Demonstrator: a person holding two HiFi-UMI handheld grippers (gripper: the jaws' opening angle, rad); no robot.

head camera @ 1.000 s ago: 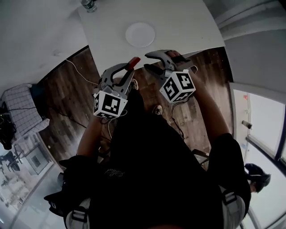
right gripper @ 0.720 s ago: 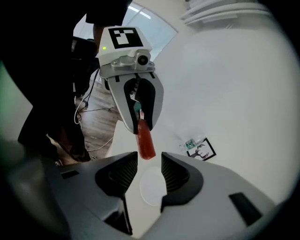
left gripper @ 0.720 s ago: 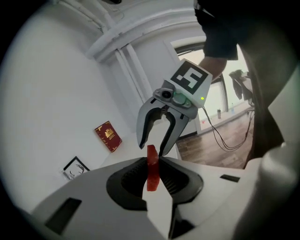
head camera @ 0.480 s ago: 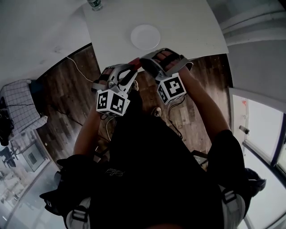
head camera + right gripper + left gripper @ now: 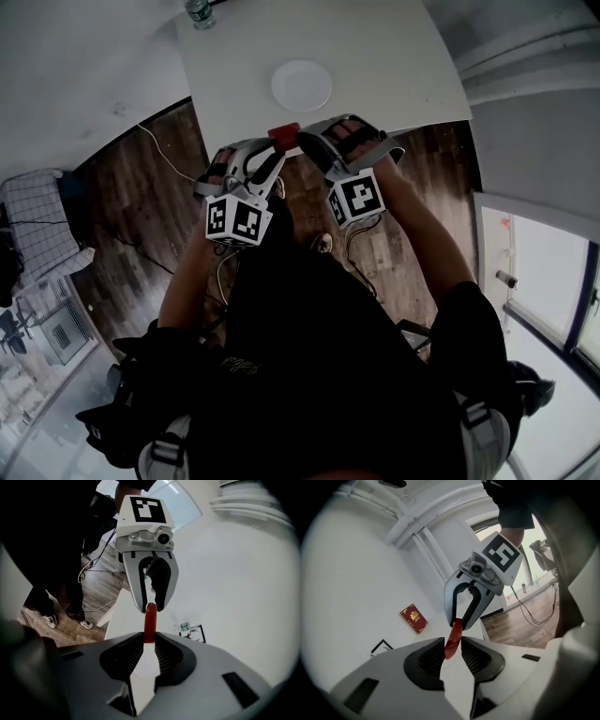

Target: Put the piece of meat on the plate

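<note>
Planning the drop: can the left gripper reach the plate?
Probably yes: bare table lies between the left gripper and the plate. But the right gripper, jaws just closing, also pinches its meat.

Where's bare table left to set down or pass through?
The plate is bare. Open table lies right of it, and left between it and the bottle. Crowded at the near edge: left gripper and right gripper, its jaws just closing, both hold the piece of meat.

Left tool (image 5: 270, 153), right tool (image 5: 307, 142) clamp meat (image 5: 284, 134); right jaws just closing.
</note>
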